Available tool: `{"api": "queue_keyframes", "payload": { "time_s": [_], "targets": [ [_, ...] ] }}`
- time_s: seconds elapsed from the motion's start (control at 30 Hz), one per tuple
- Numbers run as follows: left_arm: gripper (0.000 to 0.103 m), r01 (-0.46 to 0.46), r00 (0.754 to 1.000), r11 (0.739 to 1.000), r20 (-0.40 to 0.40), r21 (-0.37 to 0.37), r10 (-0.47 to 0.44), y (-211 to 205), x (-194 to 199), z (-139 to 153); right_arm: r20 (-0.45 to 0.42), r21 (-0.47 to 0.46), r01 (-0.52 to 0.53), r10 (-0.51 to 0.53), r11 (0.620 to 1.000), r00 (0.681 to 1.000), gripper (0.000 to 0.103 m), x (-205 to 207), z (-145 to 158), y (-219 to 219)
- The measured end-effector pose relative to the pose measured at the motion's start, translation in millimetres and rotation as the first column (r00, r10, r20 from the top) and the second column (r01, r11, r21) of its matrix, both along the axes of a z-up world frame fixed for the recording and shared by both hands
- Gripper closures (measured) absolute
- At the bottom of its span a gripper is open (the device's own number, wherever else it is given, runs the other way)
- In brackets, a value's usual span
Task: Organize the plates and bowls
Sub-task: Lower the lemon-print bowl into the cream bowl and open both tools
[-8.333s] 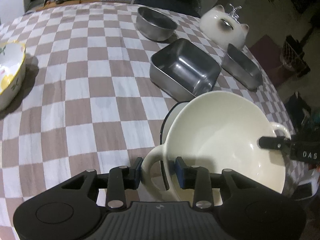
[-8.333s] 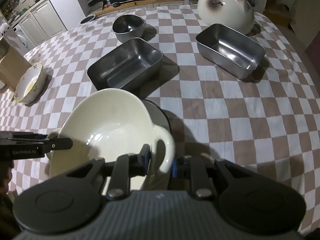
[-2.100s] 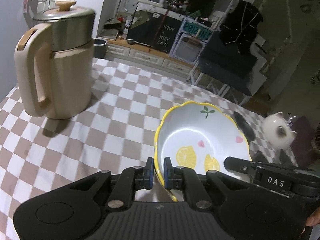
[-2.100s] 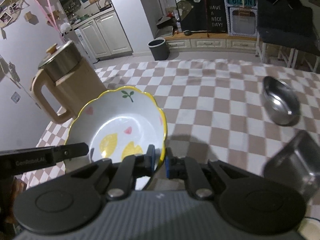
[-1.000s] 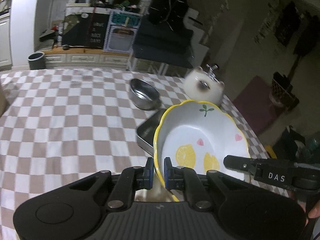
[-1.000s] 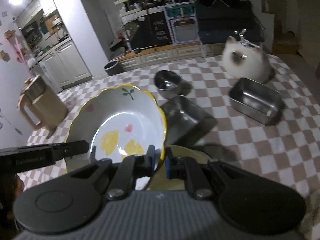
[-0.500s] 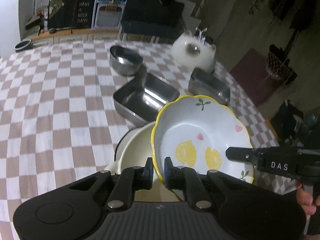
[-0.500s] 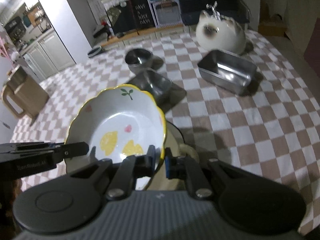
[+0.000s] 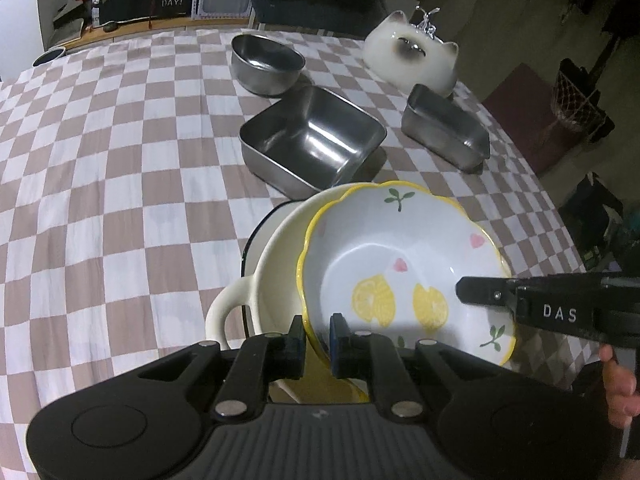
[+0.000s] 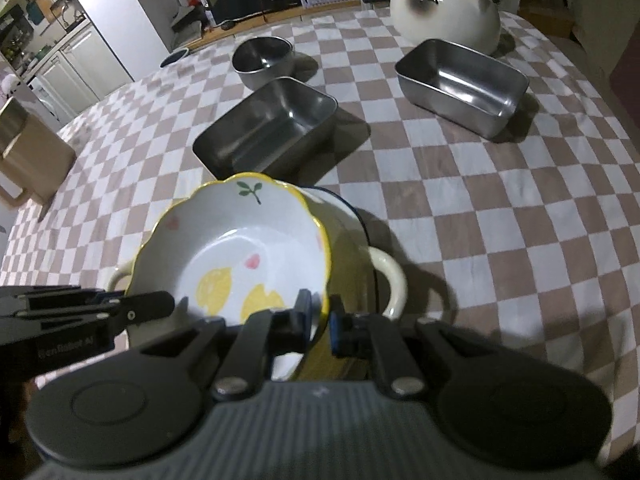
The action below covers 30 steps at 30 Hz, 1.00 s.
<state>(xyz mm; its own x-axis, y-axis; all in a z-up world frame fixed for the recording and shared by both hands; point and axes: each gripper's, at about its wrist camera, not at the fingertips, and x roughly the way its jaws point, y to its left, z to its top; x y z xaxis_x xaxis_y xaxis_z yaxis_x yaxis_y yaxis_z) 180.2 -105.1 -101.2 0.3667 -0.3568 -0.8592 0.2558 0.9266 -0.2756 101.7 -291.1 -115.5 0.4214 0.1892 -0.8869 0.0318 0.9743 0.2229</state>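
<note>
Across the round table's brown-and-white checked cloth (image 9: 120, 200) I see a white ceramic cat figure (image 9: 412, 60), a square steel tray (image 9: 312, 144), a second oblong steel tray (image 9: 444, 132) and a round steel bowl (image 9: 266, 62). Nearest me, the cream two-handled ceramic pot (image 9: 276, 264) sits on a dark-rimmed plate (image 9: 250, 248). Over its mouth I hold the white scalloped yellow-rimmed lemon-print bowl (image 9: 400, 264), tilted; whether it touches the pot I cannot tell. My left gripper (image 9: 317, 336) pinches its near rim, and my right gripper (image 10: 320, 318) pinches the opposite rim.
</note>
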Motion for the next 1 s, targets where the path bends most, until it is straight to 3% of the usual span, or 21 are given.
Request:
{"api": "queue_keyframes", "payload": {
  "time_s": [0.6, 1.0],
  "targets": [
    [0.088, 0.000, 1.000, 1.000, -0.032, 0.003, 0.000, 5.9, 2.3, -4.8, -0.066, 0.017, 0.019, -0.018, 1.000, 0.998, 0.092, 11.0, -12.7, 2.6],
    [0.089, 0.019, 0.999, 1.000, -0.044, 0.002, -0.019, 9.5, 1.7, -1.2, -0.099, -0.044, 0.005, -0.009, 0.999, 0.995, 0.086, 14.3, -15.5, 12.2]
  ]
}}
